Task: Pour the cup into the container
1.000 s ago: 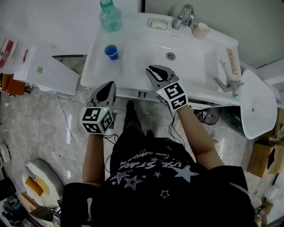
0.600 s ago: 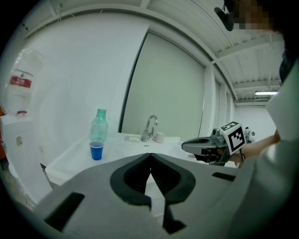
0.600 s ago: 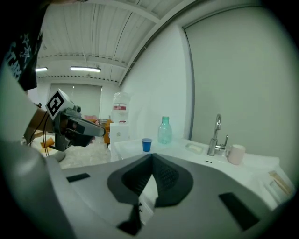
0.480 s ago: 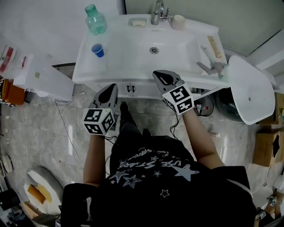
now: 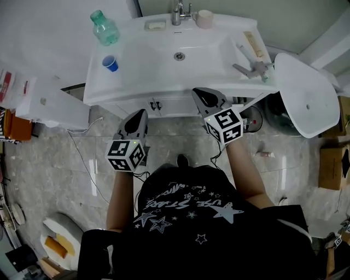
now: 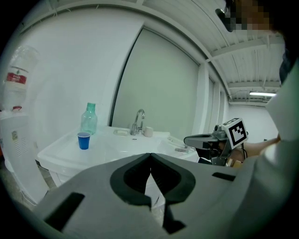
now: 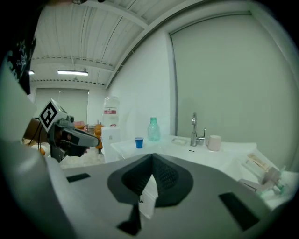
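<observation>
white washbasin (image 5: pixel 143 76) holds blue cup (image 5: pixel 110 63), green bottle (image 5: pixel 104 28); seemingly marble floor (image 5: pixel 60 158) below.

White washbasin surface (image 5: pixel 136 74): blue cup (image 5: pixel 110 63) at left, green bottle (image 5: pixel 104 28) beyond it, soap bar (image 5: pixel 156 24) and beige mug (image 5: pixel 204 18) flanking the far faucet (image 5: pixel 178 12).

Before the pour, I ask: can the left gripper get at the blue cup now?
Probably not yet: the left gripper is short of the sink, jaws shut; nothing stands before the blue cup.
</observation>
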Demonstrator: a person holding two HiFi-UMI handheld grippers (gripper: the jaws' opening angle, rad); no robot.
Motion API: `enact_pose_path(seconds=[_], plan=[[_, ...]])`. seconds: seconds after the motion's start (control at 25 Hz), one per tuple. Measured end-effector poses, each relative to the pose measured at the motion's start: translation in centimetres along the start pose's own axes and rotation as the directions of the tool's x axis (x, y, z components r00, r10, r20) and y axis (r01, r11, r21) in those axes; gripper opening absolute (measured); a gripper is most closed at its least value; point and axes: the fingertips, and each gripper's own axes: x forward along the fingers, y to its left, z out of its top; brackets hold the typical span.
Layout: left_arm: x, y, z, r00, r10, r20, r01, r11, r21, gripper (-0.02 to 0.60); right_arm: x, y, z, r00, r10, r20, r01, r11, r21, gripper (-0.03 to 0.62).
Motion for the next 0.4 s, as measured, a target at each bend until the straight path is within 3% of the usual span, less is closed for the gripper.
enact_pose_path(seconds=[0.4], plan=[[-3.4, -1.5, -2.5, 0.999, -0.013, -0.049, 0.015, 0.999, 0.032, 0.009, -3.1, 1.8, -0.4, 0.998, -0.061, 0.021, 0.06, 0.996, 0.071, 0.006]])
